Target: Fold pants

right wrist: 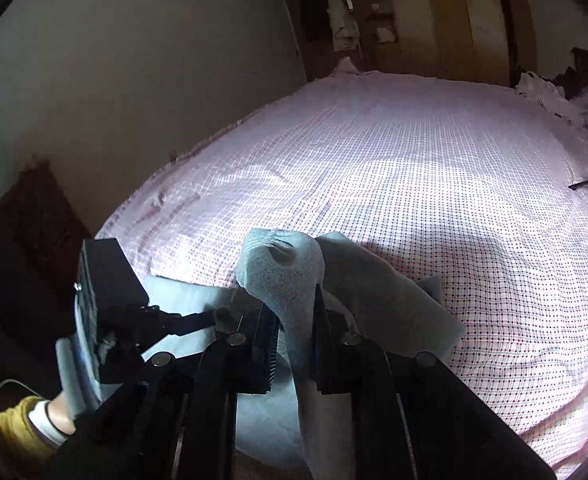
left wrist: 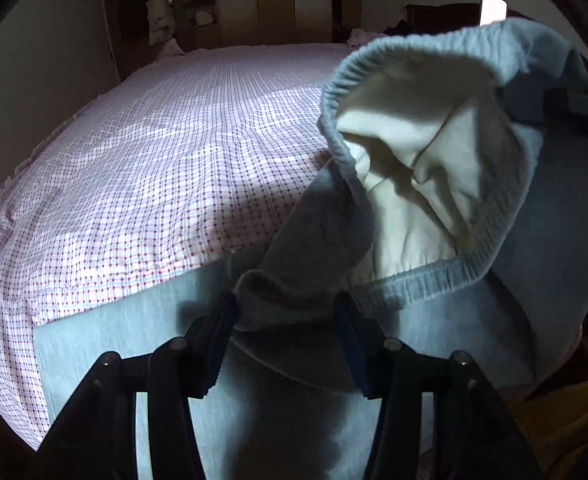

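Right wrist: right gripper [right wrist: 295, 322] clamps pants [right wrist: 282, 276] | tilted downward

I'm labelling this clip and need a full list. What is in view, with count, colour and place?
pants: one, grey-blue with pale lining, waistband lifted over the near edge of the bed, held at both grippers
bedsheet: one, pink-white check, covering the bed
wardrobe: one, light wood, against the far wall
hanging cloth: one, pale, left of the wardrobe
clothes pile: one, pale and dark, far right of the bed
left gripper: one, black, bunched grey fabric between its fingers
right gripper: one, black, shut on a pants fold
sleeve: one, mustard yellow, lower left behind the left gripper
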`<action>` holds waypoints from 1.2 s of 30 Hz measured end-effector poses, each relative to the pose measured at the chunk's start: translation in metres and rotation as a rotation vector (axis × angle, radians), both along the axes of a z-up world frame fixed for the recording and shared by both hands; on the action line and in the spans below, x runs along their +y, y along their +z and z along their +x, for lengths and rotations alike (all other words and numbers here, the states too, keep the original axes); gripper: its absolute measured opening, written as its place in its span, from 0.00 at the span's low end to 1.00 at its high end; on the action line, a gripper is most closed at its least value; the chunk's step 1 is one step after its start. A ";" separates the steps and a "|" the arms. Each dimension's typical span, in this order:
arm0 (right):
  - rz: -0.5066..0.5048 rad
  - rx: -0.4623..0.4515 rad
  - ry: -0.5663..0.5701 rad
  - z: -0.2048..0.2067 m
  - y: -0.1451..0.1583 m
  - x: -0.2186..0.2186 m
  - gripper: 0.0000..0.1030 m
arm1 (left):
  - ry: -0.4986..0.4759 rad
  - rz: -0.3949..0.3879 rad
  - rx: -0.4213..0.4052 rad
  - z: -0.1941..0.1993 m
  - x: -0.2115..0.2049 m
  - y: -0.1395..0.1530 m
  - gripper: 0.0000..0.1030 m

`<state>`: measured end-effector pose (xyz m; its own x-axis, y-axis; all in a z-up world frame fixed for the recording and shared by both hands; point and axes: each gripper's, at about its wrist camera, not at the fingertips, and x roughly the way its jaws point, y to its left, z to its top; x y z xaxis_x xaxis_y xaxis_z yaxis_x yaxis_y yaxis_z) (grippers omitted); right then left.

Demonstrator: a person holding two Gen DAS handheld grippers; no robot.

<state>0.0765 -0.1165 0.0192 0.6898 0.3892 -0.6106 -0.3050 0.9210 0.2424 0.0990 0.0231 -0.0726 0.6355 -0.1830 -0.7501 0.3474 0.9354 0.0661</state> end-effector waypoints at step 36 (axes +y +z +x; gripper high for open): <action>0.267 0.043 0.012 0.000 -0.010 -0.065 0.18 | 0.048 -0.195 -0.021 0.032 -0.023 0.022 0.37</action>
